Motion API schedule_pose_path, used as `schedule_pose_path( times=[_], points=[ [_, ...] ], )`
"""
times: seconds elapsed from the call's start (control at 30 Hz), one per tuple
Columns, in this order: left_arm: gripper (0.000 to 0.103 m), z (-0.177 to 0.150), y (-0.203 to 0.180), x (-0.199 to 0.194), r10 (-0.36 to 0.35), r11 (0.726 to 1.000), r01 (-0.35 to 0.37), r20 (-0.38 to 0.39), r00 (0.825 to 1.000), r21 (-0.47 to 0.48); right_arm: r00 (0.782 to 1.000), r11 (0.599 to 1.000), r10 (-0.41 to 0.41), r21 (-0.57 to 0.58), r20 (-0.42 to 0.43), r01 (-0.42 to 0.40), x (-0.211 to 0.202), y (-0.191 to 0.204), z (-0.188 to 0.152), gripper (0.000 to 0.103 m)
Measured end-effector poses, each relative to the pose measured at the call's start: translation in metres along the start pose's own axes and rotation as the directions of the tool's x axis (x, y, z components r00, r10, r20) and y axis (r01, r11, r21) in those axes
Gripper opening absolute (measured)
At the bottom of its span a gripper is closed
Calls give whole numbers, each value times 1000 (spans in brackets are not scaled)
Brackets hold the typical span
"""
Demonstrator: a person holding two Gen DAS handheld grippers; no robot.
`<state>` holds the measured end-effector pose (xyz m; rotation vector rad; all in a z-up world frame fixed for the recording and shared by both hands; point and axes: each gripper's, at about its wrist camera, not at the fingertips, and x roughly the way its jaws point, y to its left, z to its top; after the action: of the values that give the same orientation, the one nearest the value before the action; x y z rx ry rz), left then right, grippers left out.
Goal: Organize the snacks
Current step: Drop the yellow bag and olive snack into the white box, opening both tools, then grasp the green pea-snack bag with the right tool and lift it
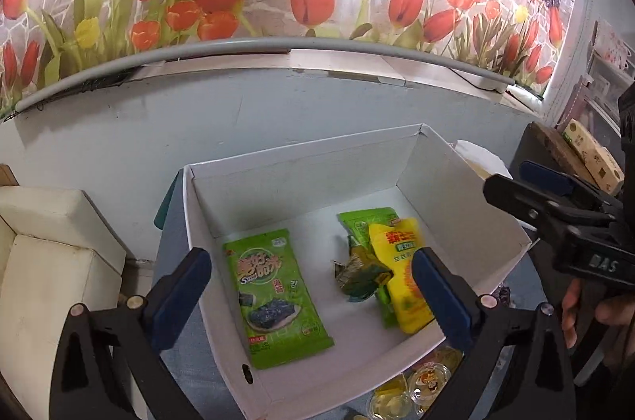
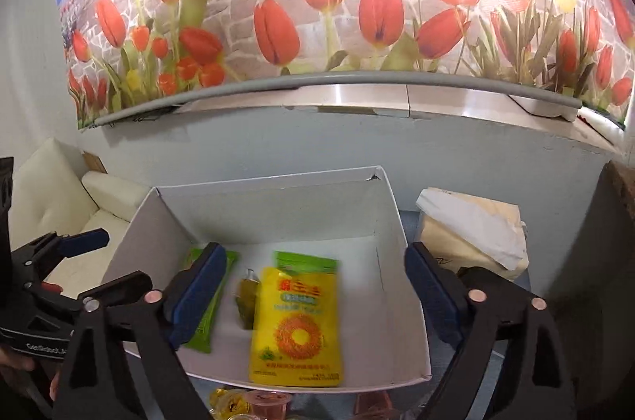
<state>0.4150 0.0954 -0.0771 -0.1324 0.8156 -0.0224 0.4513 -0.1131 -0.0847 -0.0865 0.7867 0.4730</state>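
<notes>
Now: both grippers empty above the snack box

Left gripper (image 1: 311, 291) and right gripper (image 2: 313, 291) are hanging wide open over the white box (image 1: 468, 221), where the seaweed packet (image 1: 278, 297) and yellow sunflower-seed pouch (image 2: 297, 324) are lying. Reaching carelessly risks nudging the light cardboard wall.

The left gripper (image 1: 311, 287) points forward and steeply down, its black arms spread wide and the blue pads (image 1: 180, 295) far apart with nothing pressed between them. The right gripper (image 2: 311, 295) sits just beside it at much the same downward tilt, jaws equally wide, blue pads (image 2: 198, 295) gripping nothing. Each shows at the edge of the other's view, so the two are held side by side. A hand (image 1: 595, 316) wraps the right gripper's handle from below, fingers curled round it. Another hand (image 2: 24, 366) holds the left one, mostly hidden.
</notes>
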Motion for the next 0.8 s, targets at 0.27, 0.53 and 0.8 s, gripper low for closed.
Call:
schedule_pose_path(
  times=[0.27, 0.53, 0.8],
  points=[
    [103, -17, -8, -30, -19, 1000, 19, 58, 998, 3, 1000, 999, 10, -37, -16, -11, -28, 15, -17, 103],
    [103, -77, -36, -92, -57, 997, 50, 146, 988, 52, 997, 996, 76, 35, 7, -76, -100, 14, -83, 103],
    [103, -165, -53, -124, -97, 995, 94, 94, 991, 29, 999, 998, 23, 53, -37, -21, -131, 15, -173, 103]
  ],
)
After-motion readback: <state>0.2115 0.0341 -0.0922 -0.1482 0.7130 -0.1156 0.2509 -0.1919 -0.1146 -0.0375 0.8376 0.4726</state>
